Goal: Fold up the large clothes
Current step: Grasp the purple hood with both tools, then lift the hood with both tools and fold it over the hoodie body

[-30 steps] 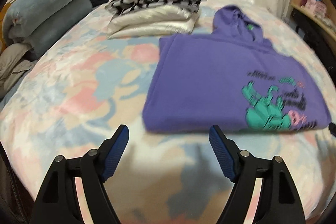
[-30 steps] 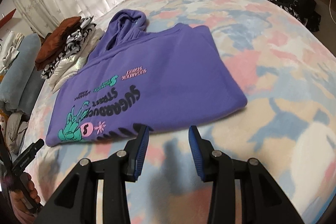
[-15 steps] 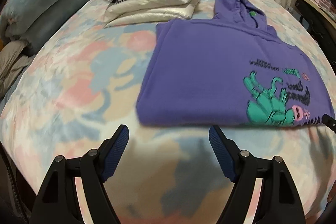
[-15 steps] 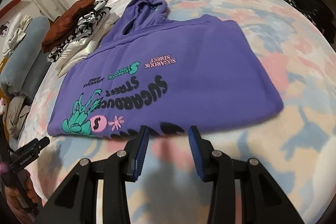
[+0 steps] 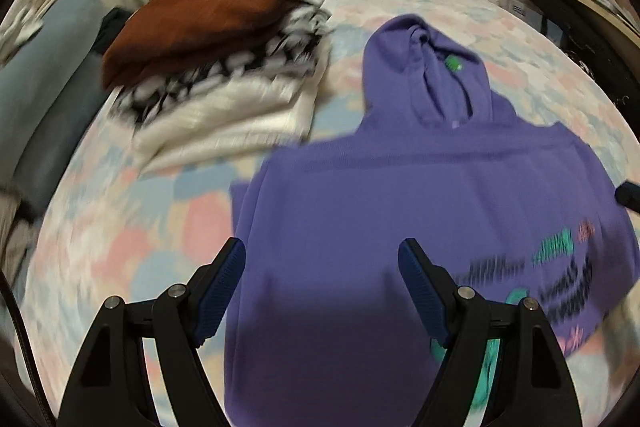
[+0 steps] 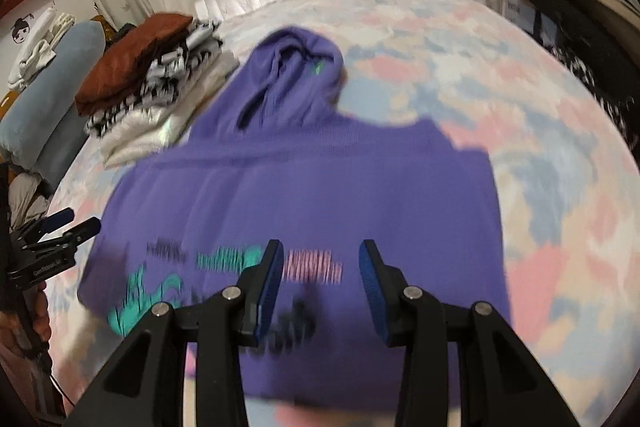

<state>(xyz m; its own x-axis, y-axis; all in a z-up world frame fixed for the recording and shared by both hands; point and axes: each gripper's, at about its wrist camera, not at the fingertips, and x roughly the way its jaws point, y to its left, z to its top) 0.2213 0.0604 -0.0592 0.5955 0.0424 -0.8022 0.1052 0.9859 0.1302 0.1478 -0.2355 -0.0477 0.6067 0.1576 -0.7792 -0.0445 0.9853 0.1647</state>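
A purple hoodie [image 5: 400,211] of soft knit lies flat on the bed [image 6: 560,155], sleeves folded in so its body makes a rough rectangle, with blurred teal, pink and black print across the chest. Its hood points toward the curtained far edge of the bed and its hem toward the near edge, the long axis running between them. The left gripper [image 5: 322,281] hangs over the hoodie's left side, jaws wide apart and empty. The right gripper [image 6: 321,279] hangs over the print, jaws partly open, gripping nothing. A stack of folded clothes [image 5: 216,67], rust-brown on top, sits toward the far left corner.
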